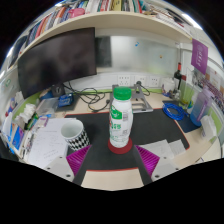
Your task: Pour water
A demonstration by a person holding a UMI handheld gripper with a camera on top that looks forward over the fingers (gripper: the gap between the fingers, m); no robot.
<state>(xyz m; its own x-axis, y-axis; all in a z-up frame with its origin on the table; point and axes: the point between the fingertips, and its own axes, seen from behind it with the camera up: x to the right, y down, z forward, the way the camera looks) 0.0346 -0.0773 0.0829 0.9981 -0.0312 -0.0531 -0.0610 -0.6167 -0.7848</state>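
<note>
As I look ahead along my two fingers, my jaws (113, 160) stand open, the magenta pads (77, 157) spread wide with clear gaps to either side of what stands between them. Out at ten o'clock a dark monitor (58, 60) fills the back of the bench (160, 128), with papers and clutter heaped below it. At nine o'clock, just ahead of my left finger, a white cup (73, 133) with a dark patterned side stands upright on the dark mat (155, 130). Dead ahead at twelve o'clock is the bottle (120, 118), white with a green cap and green label, upright on a small red coaster (121, 148); it sits between my fingertips and slightly beyond them, untouched by either pad. The cup is just beside the bottle, apart from it. Behind the bottle, cables (92, 97) trail across the bench. At two o'clock a blue object (177, 112) lies near the far edge, and a purple sign (200, 55) hangs higher up. Above everything, a shelf (95, 18) of books runs across the wall
</note>
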